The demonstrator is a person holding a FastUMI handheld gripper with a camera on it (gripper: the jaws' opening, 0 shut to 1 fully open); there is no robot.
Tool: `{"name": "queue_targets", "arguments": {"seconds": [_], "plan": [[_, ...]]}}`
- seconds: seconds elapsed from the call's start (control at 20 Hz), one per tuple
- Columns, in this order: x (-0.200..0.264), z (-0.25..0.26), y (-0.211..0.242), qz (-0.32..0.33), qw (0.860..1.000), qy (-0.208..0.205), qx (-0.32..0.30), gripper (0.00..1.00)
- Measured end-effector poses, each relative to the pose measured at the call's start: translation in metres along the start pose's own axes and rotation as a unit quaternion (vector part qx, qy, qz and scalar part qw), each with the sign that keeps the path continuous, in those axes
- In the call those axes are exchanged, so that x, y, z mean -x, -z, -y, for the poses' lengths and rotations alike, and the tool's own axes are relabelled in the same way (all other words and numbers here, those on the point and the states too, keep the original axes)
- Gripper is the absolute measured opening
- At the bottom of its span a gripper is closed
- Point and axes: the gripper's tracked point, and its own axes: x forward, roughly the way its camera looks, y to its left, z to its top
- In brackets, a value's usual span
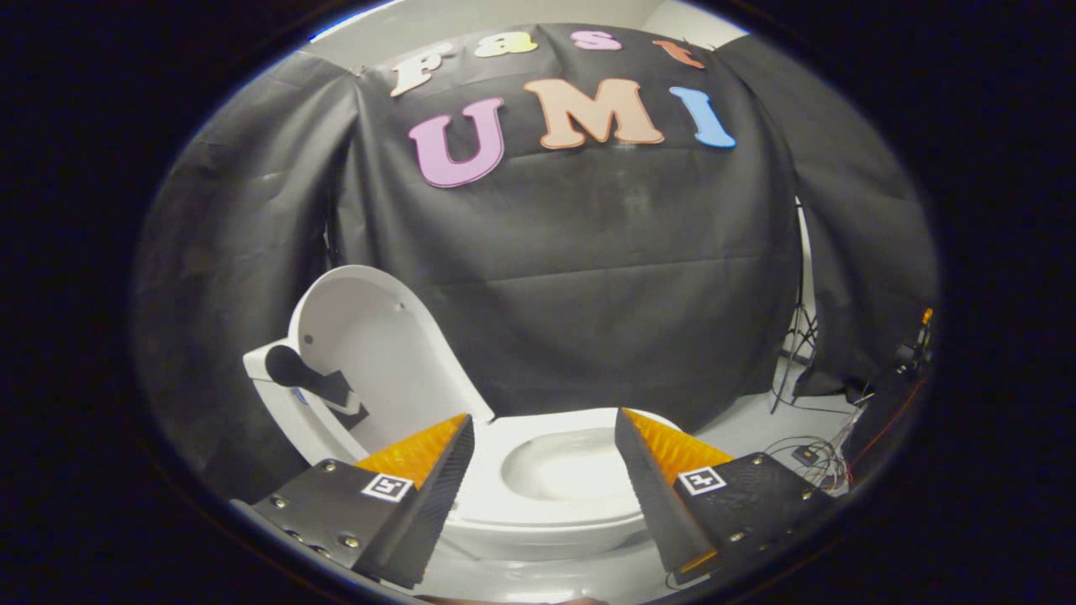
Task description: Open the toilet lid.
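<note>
The gripper [544,428] hangs with its two wedge-shaped fingers [437,470] spread wide apart and pinching nothing; their inner faces are finely ribbed, and each bolted mount behind them carries a small square marker of blocky code, not readable as writing. Between and just beyond the fingers sits the toilet [546,517], smooth glossy ceramic with an oval bowl. Its toilet lid [378,336] already stands raised at the toilet's back edge, a rounded, smooth shell tilted back toward the wrinkled matte cloth wall [588,277]. A dark bracket-like piece [315,382] lies against the lid's lower part. Loose wires [811,454] tangle on the pale floor [748,424] beside the toilet.
</note>
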Motion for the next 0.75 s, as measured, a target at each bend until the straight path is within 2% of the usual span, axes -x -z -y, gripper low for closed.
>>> {"name": "queue_targets", "arguments": {"seconds": [0.25, 0.75], "plan": [[0.010, 0.030, 0.001, 0.004, 0.999, 0.019, -0.025, 0.99], [0.014, 0.042, 0.005, -0.010, 1.000, 0.019, -0.022, 0.99]]}}
